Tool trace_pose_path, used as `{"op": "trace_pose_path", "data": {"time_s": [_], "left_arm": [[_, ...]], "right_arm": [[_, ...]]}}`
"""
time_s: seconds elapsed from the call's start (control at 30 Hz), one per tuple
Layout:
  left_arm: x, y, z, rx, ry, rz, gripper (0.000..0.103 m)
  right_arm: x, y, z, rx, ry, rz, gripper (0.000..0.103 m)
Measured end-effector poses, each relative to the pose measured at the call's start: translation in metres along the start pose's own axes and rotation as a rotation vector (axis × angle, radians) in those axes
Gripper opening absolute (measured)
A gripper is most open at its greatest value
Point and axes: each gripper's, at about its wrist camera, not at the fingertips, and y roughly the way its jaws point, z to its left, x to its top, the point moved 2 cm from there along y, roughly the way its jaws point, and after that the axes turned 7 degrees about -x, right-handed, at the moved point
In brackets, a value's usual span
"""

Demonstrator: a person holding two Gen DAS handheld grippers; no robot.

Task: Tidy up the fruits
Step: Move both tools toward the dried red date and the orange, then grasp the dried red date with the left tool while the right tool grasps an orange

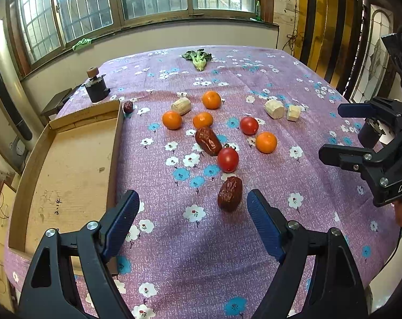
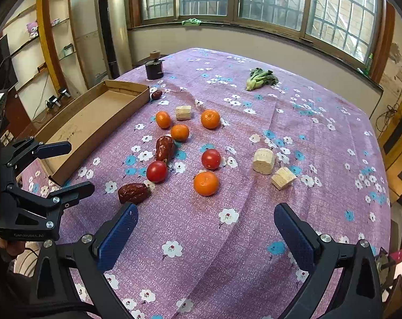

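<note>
Purple flowered cloth [image 1: 293,79] covers the table, and the fruit lies scattered across its middle: four oranges, two tomatoes, three red dates, with three pale cut chunks and a leafy green among them. A shallow cardboard tray [image 1: 76,159] sits on the left side, nothing in it, which looks like the place the fruit should go.

The left gripper [image 1: 193,210] hovers at the near edge with its jaws spread wide and nothing held. The nearest date [image 1: 230,193] sits just ahead, close to the right finger rather than centred between the two. The right gripper [image 2: 206,223] also stands wide and bare over the near cloth, with the near orange [image 2: 206,183] ahead of it.

The likely next step is closing on that date, and the off-centre line is the risk: the right pad would touch first and push the date sideways instead of pinching it. A tomato [image 1: 228,159] lies just beyond the date; a shove could roll it, and round fruit on a rumpled cloth may run toward the edge. A hard squeeze could also bruise the wrinkled skin. One small date [image 1: 128,106] rests against the tray's far outer corner, easy to miss.
</note>
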Motion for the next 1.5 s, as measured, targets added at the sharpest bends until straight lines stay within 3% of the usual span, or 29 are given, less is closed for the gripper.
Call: {"op": "trace_pose_path", "data": {"time_s": [0.63,0.97,1.5], "left_arm": [[-0.006,0.007,-0.003,-0.012,0.004,0.032,0.084],[-0.007,0.009,-0.003,-0.022,0.003,0.043,0.084],[-0.003,0.045,-0.011,-0.071,0.017,0.113,0.084]], "right_arm": [[-0.003,0.005,0.01,0.002,-0.07,0.022,0.103],[-0.005,0.008,0.01,0.009,-0.064,0.028,0.103],[-0.004,0.038,0.003,0.044,-0.004,0.052,0.102]]}}
